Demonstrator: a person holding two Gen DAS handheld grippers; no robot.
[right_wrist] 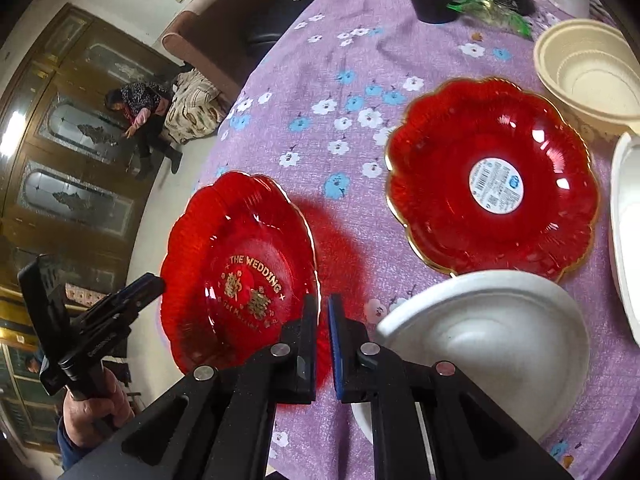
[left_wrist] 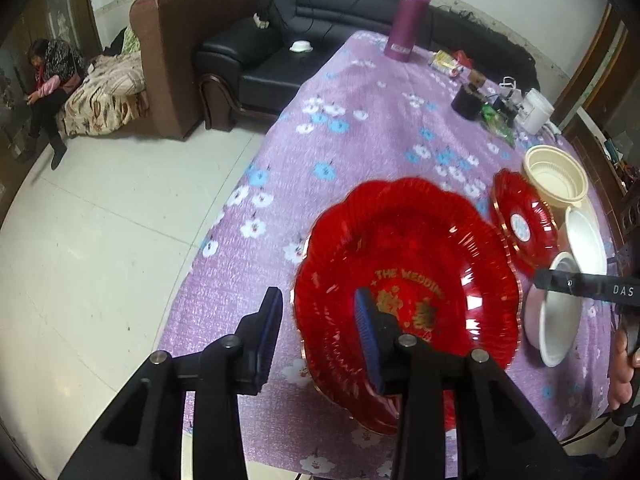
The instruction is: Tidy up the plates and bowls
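A red "THE WEDDING" plate (left_wrist: 412, 288) (right_wrist: 236, 276) is tilted up off the purple tablecloth. My left gripper (left_wrist: 320, 332) is open, its jaws astride the plate's near rim, one finger (left_wrist: 370, 336) inside the plate. My right gripper (right_wrist: 322, 344) is nearly shut with the plate's right rim at its gap; whether it pinches the rim I cannot tell. A second red plate (right_wrist: 492, 176) (left_wrist: 524, 220) with a white label lies flat to the right. A white bowl (right_wrist: 488, 344) (left_wrist: 554, 312) sits beside my right gripper. A cream bowl (right_wrist: 588, 76) (left_wrist: 556, 174) stands behind.
Another white dish (right_wrist: 626, 236) (left_wrist: 586, 240) lies at the right edge. A purple flask (left_wrist: 408, 20), dark pots (right_wrist: 434, 0), a white cooker (left_wrist: 534, 110) and wrappers crowd the far table. The table edge (left_wrist: 224, 216) drops to tiled floor at left. A person (left_wrist: 52, 80) sits by the sofas.
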